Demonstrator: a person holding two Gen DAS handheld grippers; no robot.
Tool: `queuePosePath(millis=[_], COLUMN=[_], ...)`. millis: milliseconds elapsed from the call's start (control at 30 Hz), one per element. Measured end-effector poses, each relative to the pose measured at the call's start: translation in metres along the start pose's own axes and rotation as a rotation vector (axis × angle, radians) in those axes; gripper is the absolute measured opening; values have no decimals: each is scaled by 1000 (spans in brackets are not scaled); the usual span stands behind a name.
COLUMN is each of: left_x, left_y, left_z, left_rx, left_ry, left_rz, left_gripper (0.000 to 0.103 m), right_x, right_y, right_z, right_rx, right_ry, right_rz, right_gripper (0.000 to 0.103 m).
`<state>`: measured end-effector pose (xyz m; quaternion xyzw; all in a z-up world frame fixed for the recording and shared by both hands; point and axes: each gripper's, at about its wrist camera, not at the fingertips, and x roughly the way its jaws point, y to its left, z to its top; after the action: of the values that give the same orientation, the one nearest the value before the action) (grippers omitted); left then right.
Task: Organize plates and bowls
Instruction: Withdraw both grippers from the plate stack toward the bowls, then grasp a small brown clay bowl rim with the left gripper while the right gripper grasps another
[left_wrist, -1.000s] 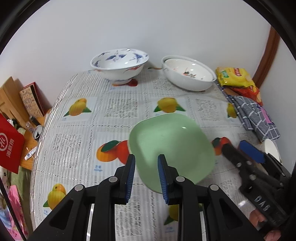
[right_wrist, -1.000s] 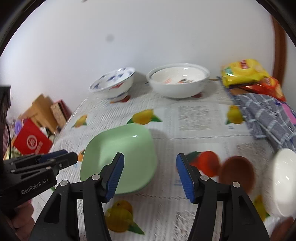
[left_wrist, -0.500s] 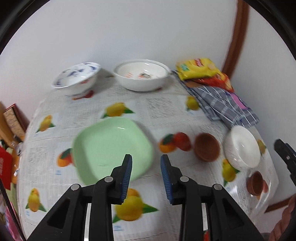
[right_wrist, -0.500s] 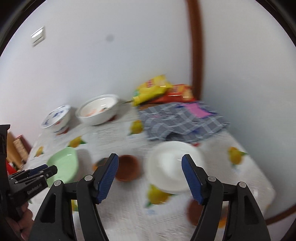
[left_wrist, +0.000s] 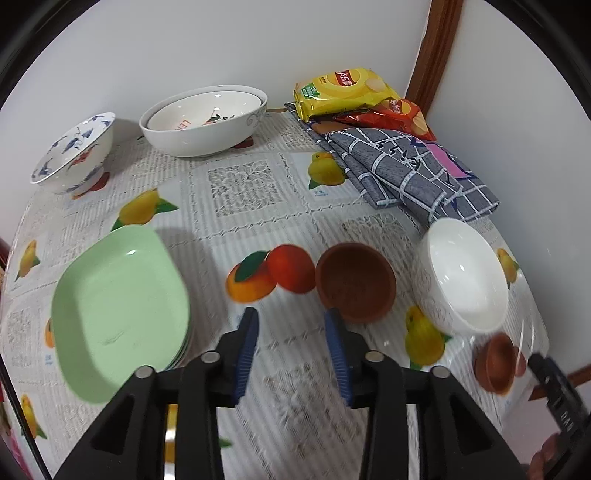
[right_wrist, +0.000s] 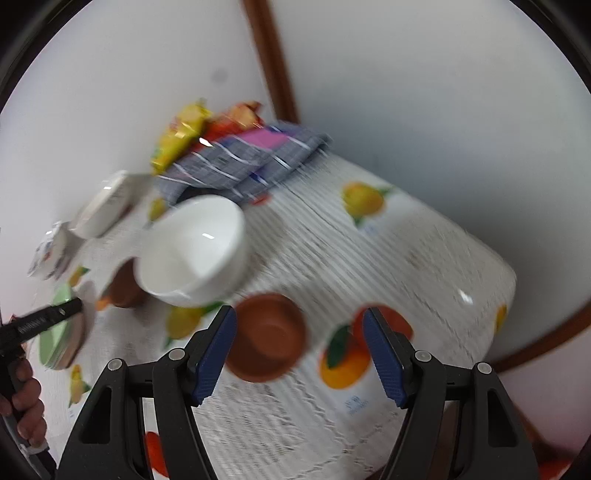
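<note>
My left gripper (left_wrist: 291, 317) hovers over the tablecloth just in front of a brown bowl (left_wrist: 354, 282); its jaws are opening and nothing is between them. A stack of green plates (left_wrist: 118, 306) lies to its left and a white bowl (left_wrist: 465, 273) to the right. At the back stand a large white bowl (left_wrist: 205, 123) and a blue-patterned bowl (left_wrist: 74, 151). My right gripper (right_wrist: 298, 317) is open above a small brown bowl (right_wrist: 267, 343), which sits close to its left finger without touching it. The white bowl (right_wrist: 195, 247) is just beyond.
Chip bags (left_wrist: 343, 92) and a folded checked cloth (left_wrist: 406, 173) fill the back right corner by the wall. The table's edge (right_wrist: 509, 280) drops off close to the right of the small brown bowl. A hand (right_wrist: 22, 387) holds the left gripper at the left.
Both grippers swept right across the table, away from the green plates. The left jaws widened. The right gripper rolled and now hangs over the small brown bowl.
</note>
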<state>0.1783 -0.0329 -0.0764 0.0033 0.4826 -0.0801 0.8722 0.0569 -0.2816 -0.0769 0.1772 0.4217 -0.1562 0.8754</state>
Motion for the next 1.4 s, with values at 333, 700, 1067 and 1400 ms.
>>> queuePosePath(millis=[333, 700, 1067, 1400], left_x=[54, 77, 56, 12], left_y=[-11, -22, -27, -23], left_z=[22, 20, 19, 9], left_rx=[-34, -7, 1, 23], left_ry=[58, 72, 57, 21], left_rz=[-11, -41, -51, -53], left_gripper=[38, 18, 8, 8], right_x=[31, 54, 47, 16], right_y=[-8, 1, 1, 1], right_z=[-5, -10, -9, -4], right_rx=[54, 28, 45, 82], right_ry=[77, 160, 103, 22], right_rz=[28, 18, 83, 121], right_gripper=[62, 22, 9, 9])
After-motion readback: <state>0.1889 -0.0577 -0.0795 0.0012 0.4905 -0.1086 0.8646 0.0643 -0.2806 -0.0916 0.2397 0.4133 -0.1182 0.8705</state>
